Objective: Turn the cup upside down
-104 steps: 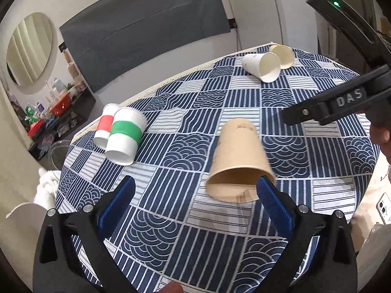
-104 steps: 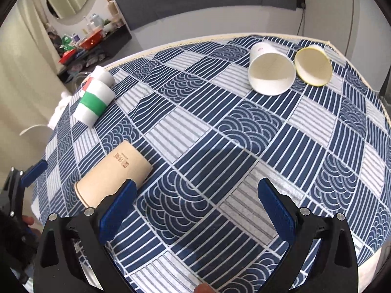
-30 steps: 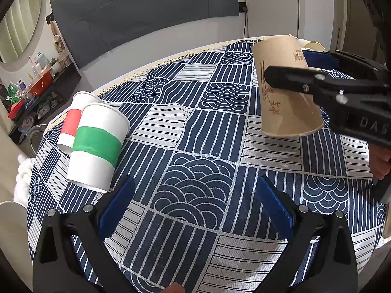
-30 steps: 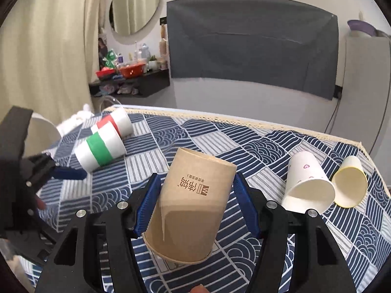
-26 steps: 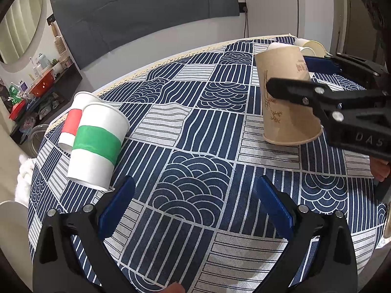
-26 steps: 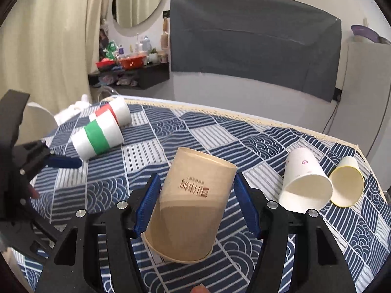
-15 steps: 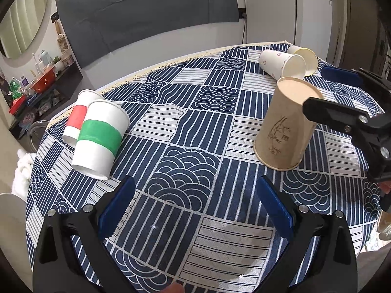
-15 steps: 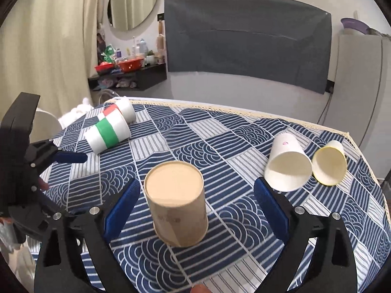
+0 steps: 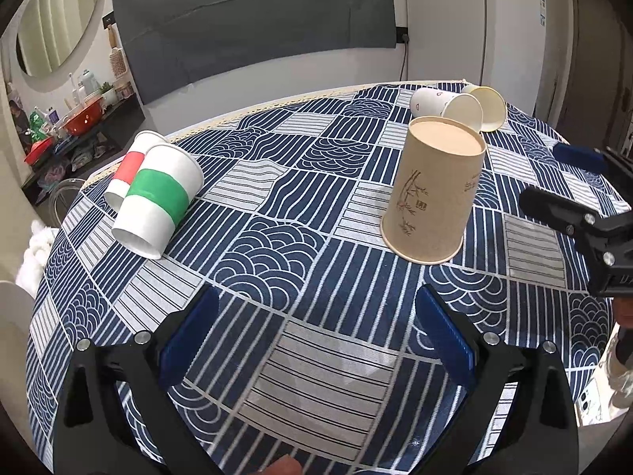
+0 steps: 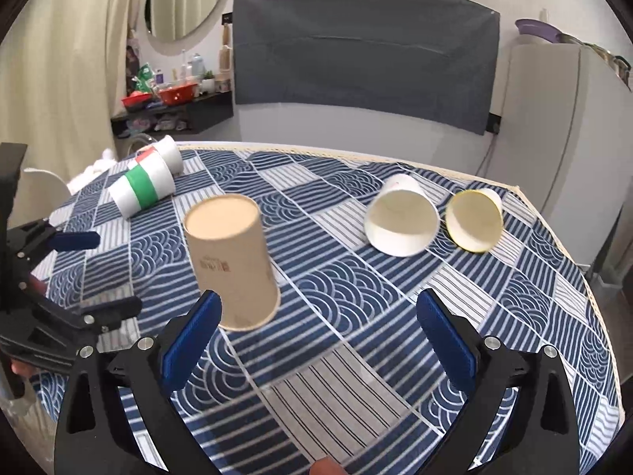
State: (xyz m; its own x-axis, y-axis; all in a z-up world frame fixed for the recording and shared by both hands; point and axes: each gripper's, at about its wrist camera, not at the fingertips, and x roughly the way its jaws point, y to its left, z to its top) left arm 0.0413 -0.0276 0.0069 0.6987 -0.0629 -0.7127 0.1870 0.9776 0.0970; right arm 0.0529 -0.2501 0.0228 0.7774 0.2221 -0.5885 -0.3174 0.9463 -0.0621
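A brown paper cup stands upside down, rim on the blue patterned tablecloth; it also shows in the right wrist view. My left gripper is open and empty, in front of the cup and to its left. My right gripper is open and empty, just right of the cup and apart from it. In the left wrist view the right gripper shows at the right edge.
A green-banded cup and a red-banded cup lie on their sides at the left. A white cup and a yellow cup lie on their sides at the far right. The table edge curves nearby.
My right gripper set the brown cup down upside down, opened and drew back to the right. The left gripper stayed open and shifted only slightly.
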